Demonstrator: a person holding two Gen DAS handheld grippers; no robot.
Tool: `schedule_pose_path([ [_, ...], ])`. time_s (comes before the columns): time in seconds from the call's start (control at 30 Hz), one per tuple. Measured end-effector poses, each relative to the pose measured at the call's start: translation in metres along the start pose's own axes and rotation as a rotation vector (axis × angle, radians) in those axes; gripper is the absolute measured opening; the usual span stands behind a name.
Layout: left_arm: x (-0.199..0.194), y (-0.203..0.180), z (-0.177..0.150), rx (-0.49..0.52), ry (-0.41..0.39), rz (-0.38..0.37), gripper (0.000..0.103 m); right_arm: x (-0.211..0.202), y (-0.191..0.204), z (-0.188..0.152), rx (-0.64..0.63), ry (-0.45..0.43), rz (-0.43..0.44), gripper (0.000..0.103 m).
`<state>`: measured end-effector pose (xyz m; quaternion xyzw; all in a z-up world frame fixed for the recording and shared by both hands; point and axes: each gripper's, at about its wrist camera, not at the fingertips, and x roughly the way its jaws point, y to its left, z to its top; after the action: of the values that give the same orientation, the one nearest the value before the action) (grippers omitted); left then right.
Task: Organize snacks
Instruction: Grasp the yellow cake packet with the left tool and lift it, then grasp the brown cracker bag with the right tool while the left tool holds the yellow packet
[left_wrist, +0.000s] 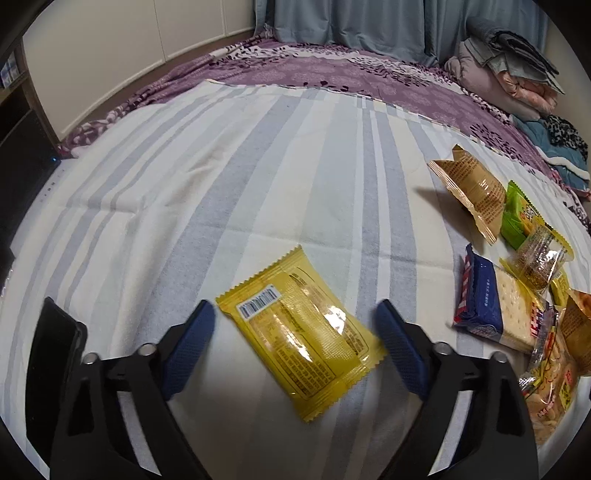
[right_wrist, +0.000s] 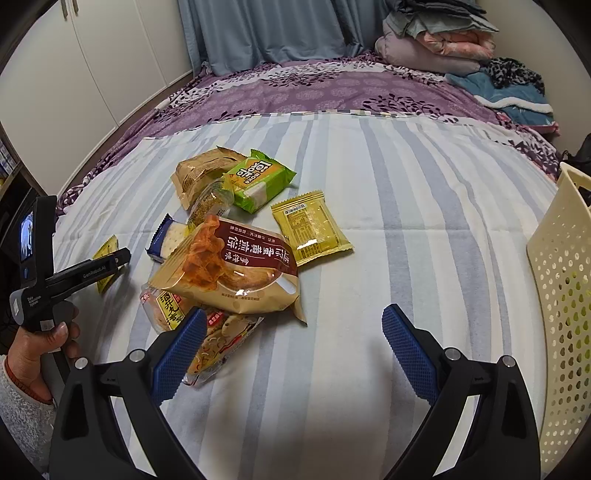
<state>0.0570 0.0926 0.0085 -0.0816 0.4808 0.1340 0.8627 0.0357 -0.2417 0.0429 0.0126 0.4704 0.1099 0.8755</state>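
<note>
Left gripper (left_wrist: 295, 325): jaws spread, blue pads clear of the packet on both sides; nothing pinched.
Yellow packet (left_wrist: 301, 332): lies flat on the striped sheet (left_wrist: 221, 184), printed back and barcode up, directly between the left gripper's fingertips and set at a slant to them. One corner lies close to the right-hand pad; contact cannot be determined.
Right gripper (right_wrist: 293, 332): jaws spread wide over bare sheet; nothing between the pads.
Snack pile (right_wrist: 229, 236): ahead and to the left of the right gripper. The large tan packet (right_wrist: 232, 269) lies on top; the left pad of the right gripper overlaps the clear-wrapped packet (right_wrist: 221, 339) at the near edge of the pile.
Second yellow packet (right_wrist: 310, 227): just ahead of the right gripper, touching the right edge of the pile.
Green packet (right_wrist: 258, 181): at the far side of the pile, beside a brown packet (right_wrist: 201, 171).
Blue cracker packet (right_wrist: 166, 240): at the left side of the pile, partly under the tan packet.
Cream basket (right_wrist: 561, 277): perforated wall at the far right of the right gripper, well apart from the pile.
Person's hand (right_wrist: 40, 343): grips the handle of the left gripper, far left of the right gripper.
</note>
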Motion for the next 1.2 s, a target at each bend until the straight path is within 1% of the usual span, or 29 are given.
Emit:
schedule_pose_path([
  [0.03,-0.002,0.001,0.0,-0.003,-0.007,0.001,0.071,0.0,0.0,0.0,0.0,0.0,0.0,0.095],
  [0.07,-0.003,0.003,0.001,-0.007,-0.011,-0.004,0.066,0.0,0.0,0.0,0.0,0.0,0.001,0.095],
  [0.1,-0.004,0.006,0.002,-0.014,-0.013,-0.012,0.056,0.001,0.0,0.0,0.0,-0.001,0.002,0.095],
  [0.13,-0.005,0.008,0.003,-0.025,-0.012,-0.028,0.052,0.002,0.001,0.001,-0.001,-0.001,0.003,0.095],
  [0.2,-0.008,0.012,0.005,-0.041,-0.012,-0.055,0.051,0.003,0.003,0.004,-0.003,-0.004,0.011,0.095],
  [0.37,-0.02,0.007,0.005,-0.018,-0.036,-0.085,0.05,0.01,0.015,0.016,-0.019,-0.004,0.05,0.095],
  [0.67,-0.033,0.002,0.009,-0.011,-0.05,-0.11,0.05,0.025,0.034,0.037,-0.03,-0.009,0.11,0.095],
  [0.9,-0.034,0.0,0.01,-0.002,-0.048,-0.114,0.05,0.042,0.043,0.044,-0.039,0.007,0.119,0.095],
  [1.0,-0.032,-0.001,0.01,0.001,-0.044,-0.114,0.05,0.046,0.043,0.044,-0.038,0.005,0.111,0.097],
  [1.2,-0.03,-0.003,0.009,0.004,-0.036,-0.113,0.05,0.056,0.04,0.046,-0.033,0.016,0.089,0.097],
])
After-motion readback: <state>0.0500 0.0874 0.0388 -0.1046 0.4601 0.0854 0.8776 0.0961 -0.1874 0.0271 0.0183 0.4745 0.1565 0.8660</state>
